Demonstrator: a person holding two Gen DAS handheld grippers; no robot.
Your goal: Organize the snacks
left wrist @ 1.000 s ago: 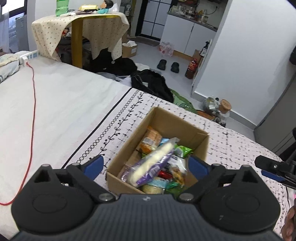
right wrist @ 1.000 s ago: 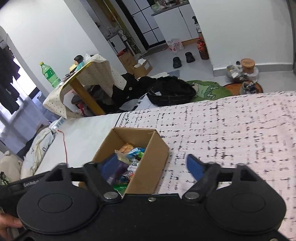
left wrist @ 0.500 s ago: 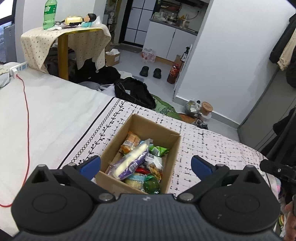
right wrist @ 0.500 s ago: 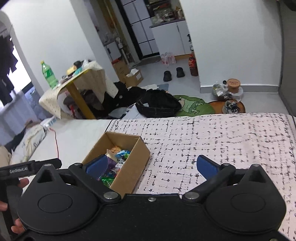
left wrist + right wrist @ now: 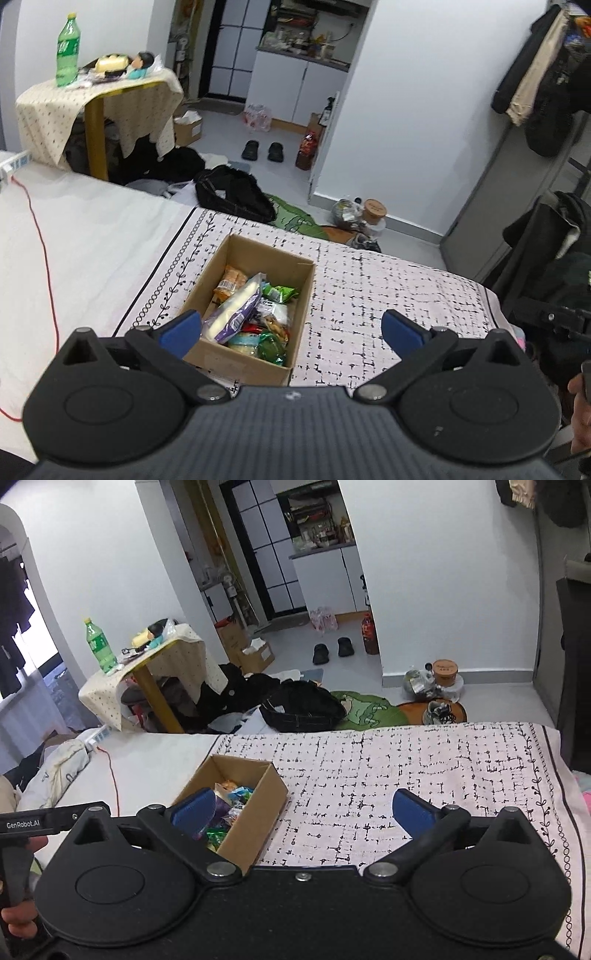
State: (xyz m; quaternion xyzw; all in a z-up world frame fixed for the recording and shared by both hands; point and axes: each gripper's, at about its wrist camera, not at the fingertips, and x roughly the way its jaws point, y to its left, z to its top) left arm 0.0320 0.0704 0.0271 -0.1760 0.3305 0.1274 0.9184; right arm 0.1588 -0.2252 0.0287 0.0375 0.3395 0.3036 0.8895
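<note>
An open cardboard box (image 5: 303, 295) (image 5: 269, 794) sits on the black-and-white patterned blanket (image 5: 388, 295) (image 5: 406, 764) of a bed. Inside lie several snack packs, among them a long purple-and-white packet (image 5: 236, 314), an orange pack (image 5: 231, 282) and a green one (image 5: 279, 291). My left gripper (image 5: 290, 328) hovers above and in front of the box, open, nothing between its blue pads. My right gripper (image 5: 303, 808) is open and empty too, held high to the right of the box.
A plain white sheet (image 5: 85, 240) with a red cable (image 5: 44, 258) covers the bed's left part. Beyond the bed edge are a black bag (image 5: 232, 195), a cloth-covered table (image 5: 96, 96) with a green bottle (image 5: 68, 48), slippers (image 5: 262, 151) and clothes on the right.
Both grippers have risen and pulled back, so the box looks smaller and farther. The right jaws have spread wider. The snacks in the box have not moved.
</note>
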